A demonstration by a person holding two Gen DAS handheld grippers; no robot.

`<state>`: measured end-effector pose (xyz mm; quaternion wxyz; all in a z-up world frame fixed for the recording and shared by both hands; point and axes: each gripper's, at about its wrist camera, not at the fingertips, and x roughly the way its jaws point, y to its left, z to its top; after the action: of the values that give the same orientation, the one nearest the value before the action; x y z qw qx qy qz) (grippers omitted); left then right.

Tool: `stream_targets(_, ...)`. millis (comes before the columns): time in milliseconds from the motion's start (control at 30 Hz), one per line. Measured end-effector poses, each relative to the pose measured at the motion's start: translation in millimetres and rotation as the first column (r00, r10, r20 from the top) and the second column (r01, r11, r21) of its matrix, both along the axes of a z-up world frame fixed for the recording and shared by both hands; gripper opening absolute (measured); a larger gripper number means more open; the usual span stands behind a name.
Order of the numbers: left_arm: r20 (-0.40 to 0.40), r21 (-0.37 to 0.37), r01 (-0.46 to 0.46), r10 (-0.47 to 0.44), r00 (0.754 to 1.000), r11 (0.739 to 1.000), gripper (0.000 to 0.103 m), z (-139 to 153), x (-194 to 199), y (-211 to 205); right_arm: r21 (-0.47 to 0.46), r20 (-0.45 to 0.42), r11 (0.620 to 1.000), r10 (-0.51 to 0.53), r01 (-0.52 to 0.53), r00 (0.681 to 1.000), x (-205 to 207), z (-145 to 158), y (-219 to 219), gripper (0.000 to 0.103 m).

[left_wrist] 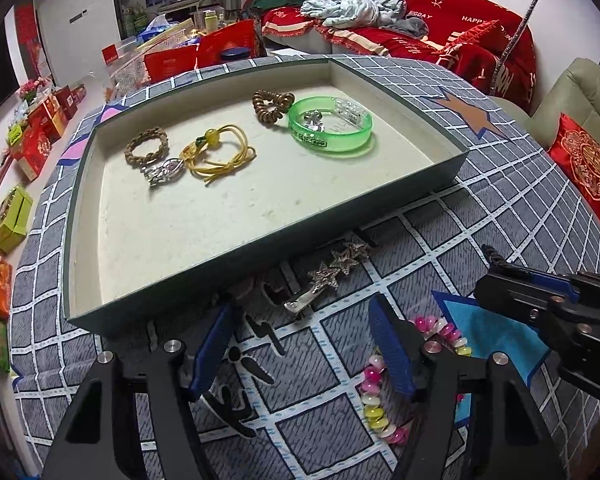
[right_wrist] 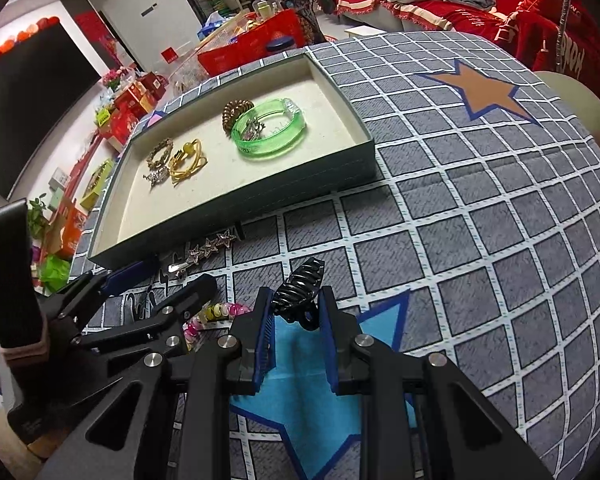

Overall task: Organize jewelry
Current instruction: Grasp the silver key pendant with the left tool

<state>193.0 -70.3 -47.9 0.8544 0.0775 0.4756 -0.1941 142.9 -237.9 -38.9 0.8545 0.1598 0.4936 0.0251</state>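
Note:
A black hair claw clip [right_wrist: 300, 284] is pinched between the blue pads of my right gripper [right_wrist: 296, 308], just above the checked cloth; its tip [left_wrist: 494, 258] also shows in the left wrist view. My left gripper [left_wrist: 300, 320] stands open over the cloth, close in front of the tray. A silver star hair clip [left_wrist: 332, 276] lies just ahead of its fingertips, untouched. A pink and yellow beaded bracelet [left_wrist: 376, 392] lies beside and partly under its right finger. The grey-green tray [left_wrist: 260, 240] holds a green bangle [left_wrist: 330, 126], a brown spiral tie [left_wrist: 270, 104], a braided ring [left_wrist: 146, 146], a yellow cord tie [left_wrist: 220, 156] and a silver brooch [left_wrist: 162, 170].
The grey checked cloth [right_wrist: 480, 200] with star patches covers the round table, and is bare to the right of the tray. Red boxes and clutter [left_wrist: 204, 48] stand behind the tray. A red-covered sofa [left_wrist: 440, 24] is at the back right. The two grippers are close together at the front.

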Motion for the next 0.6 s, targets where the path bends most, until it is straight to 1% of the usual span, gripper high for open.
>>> stream_targets(67, -0.001, 0.0, -0.005, 0.005, 1.0, 1.0, 0.083, 0.3, 0.4, -1.4, 0.006, 0.004, 1.0, -0.002, 0.002, 1.0, -1.4, 1.3, -1.8, 0.025)
stream_targets(100, 0.004, 0.003, -0.007, 0.007, 1.0, 1.0, 0.074, 0.8, 0.0, -2.4, 0.007, 0.006, 1.0, -0.002, 0.002, 1.0, -1.7, 1.8, -1.9, 0.025)
stream_targets(133, 0.01, 0.01, -0.004, 0.004, 1.0, 1.0, 0.069, 1.4, -0.4, -3.7, 0.009, 0.007, 1.0, -0.003, 0.003, 1.0, -2.2, 2.1, -2.1, 0.025)
stream_targets(167, 0.008, 0.01, 0.002, -0.002, 1.0, 1.0, 0.069, 1.7, -0.3, -5.0, 0.011, 0.007, 1.0, -0.003, 0.003, 1.0, -2.4, 2.2, -2.4, 0.025)
stream_targets(200, 0.005, 0.006, 0.005, -0.005, 1.0, 1.0, 0.067, 2.1, 0.1, -5.7, 0.012, 0.008, 1.0, -0.002, 0.002, 1.0, -2.9, 2.3, -2.5, 0.025)
stream_targets(233, 0.006, 0.003, 0.008, -0.008, 1.0, 1.0, 0.053, 2.7, -0.1, -6.8, 0.012, 0.009, 1.0, -0.003, 0.002, 1.0, -3.1, 2.5, -2.5, 0.025)
stream_targets(300, 0.011, 0.012, 0.014, -0.014, 1.0, 1.0, 0.043, 3.2, -0.2, -8.8, 0.014, 0.011, 1.0, -0.005, 0.005, 1.0, -4.8, 2.9, -3.4, 0.025)
stream_targets(367, 0.003, -0.01, 0.027, -0.027, 1.0, 1.0, 0.04, 4.0, -0.6, -8.9, 0.013, 0.012, 1.0, -0.005, 0.005, 1.0, -5.4, 3.4, -3.7, 0.025)
stream_targets(400, -0.002, -0.021, 0.031, -0.031, 1.0, 0.999, 0.03, 3.8, -0.9, -8.6, 0.013, 0.013, 1.0, -0.006, 0.006, 1.0, -6.0, 3.7, -4.0, 0.025)
stream_targets(600, -0.024, -0.065, 0.017, -0.018, 1.0, 0.998, 0.028, 3.7, -3.6, -4.5, 0.011, 0.018, 1.0, -0.01, 0.01, 1.0, -9.9, 5.7, -5.8, 0.025)
